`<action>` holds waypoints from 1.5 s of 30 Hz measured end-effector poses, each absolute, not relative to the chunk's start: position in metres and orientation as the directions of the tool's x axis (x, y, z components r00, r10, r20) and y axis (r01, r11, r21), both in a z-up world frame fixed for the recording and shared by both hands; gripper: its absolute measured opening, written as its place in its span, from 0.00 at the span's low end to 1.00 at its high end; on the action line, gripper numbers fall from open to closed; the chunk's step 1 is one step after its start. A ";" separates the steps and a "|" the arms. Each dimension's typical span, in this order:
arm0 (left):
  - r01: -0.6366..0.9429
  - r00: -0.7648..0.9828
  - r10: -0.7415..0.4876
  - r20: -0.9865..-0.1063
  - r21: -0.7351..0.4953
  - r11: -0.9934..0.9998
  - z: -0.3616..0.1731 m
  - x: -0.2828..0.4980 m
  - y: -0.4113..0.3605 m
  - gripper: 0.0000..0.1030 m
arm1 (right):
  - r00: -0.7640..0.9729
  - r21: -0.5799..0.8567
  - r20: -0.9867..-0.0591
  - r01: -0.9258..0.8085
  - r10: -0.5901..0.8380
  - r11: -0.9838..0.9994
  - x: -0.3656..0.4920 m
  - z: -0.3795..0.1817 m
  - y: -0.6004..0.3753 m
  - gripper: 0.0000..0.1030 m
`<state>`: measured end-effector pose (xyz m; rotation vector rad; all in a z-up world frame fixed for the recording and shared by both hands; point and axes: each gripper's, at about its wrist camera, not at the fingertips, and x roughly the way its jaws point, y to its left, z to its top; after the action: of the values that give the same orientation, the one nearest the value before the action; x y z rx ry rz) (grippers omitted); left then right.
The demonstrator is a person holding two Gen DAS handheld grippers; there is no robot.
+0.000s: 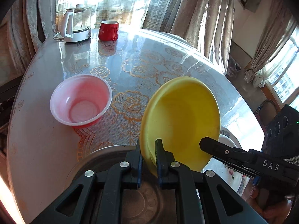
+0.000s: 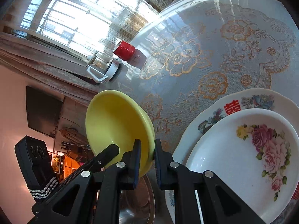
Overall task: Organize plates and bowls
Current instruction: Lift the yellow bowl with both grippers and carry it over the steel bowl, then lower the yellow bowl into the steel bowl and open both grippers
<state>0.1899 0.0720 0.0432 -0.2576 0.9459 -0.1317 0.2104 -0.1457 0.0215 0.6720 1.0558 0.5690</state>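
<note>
A yellow plate (image 1: 181, 119) is held tilted on edge above the table by both grippers. My left gripper (image 1: 148, 149) is shut on its lower rim. My right gripper (image 2: 146, 149) is shut on the rim of the same yellow plate (image 2: 115, 123); one of its fingers (image 1: 214, 145) shows from the right in the left wrist view. A red bowl with a white inside (image 1: 81, 99) stands on the table to the left. A white floral plate (image 2: 243, 164) lies on a larger patterned plate (image 2: 248, 99) at the right. A metal dish (image 1: 104, 155) lies under the grippers.
The round table (image 1: 149, 56) has a grey cloth with gold flowers. A red mug (image 1: 108, 30) and a glass kettle (image 1: 76, 25) stand at its far edge by the curtains. The stacked plates also show at the right (image 1: 229, 171).
</note>
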 end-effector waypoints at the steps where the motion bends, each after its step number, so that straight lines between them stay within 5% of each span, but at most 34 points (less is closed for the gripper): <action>1: 0.001 0.583 -0.229 -0.779 -0.282 0.960 0.044 0.183 0.075 0.12 | 0.387 0.739 -0.584 -0.109 0.713 0.665 0.206 0.022 -0.144 0.13; 20: -0.042 0.463 -0.283 -0.840 -0.340 0.939 0.002 0.126 0.113 0.12 | 0.307 0.645 -0.671 -0.206 0.675 0.735 0.154 0.014 -0.110 0.21; 30: -0.040 0.466 -0.169 -0.869 -0.211 0.977 -0.005 0.116 0.105 0.14 | 0.332 0.485 -0.748 -0.318 0.574 0.815 0.142 0.017 -0.090 0.21; 34: -0.042 0.472 -0.151 -0.869 -0.194 0.980 -0.006 0.112 0.109 0.22 | 0.332 0.460 -0.764 -0.320 0.553 0.828 0.143 0.017 -0.085 0.21; 37: -0.037 0.487 -0.145 -0.861 -0.186 0.982 -0.001 0.113 0.107 0.38 | 0.329 0.464 -0.766 -0.313 0.552 0.829 0.144 0.017 -0.083 0.22; 45: -0.024 0.503 -0.117 -0.857 -0.149 0.989 -0.001 0.113 0.102 0.38 | 0.336 0.420 -0.781 -0.340 0.526 0.841 0.142 0.018 -0.073 0.23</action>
<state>0.1130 0.1021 -0.0009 -0.1486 1.0438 -0.0560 0.1418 -0.0734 0.0177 0.1948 1.0903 0.5691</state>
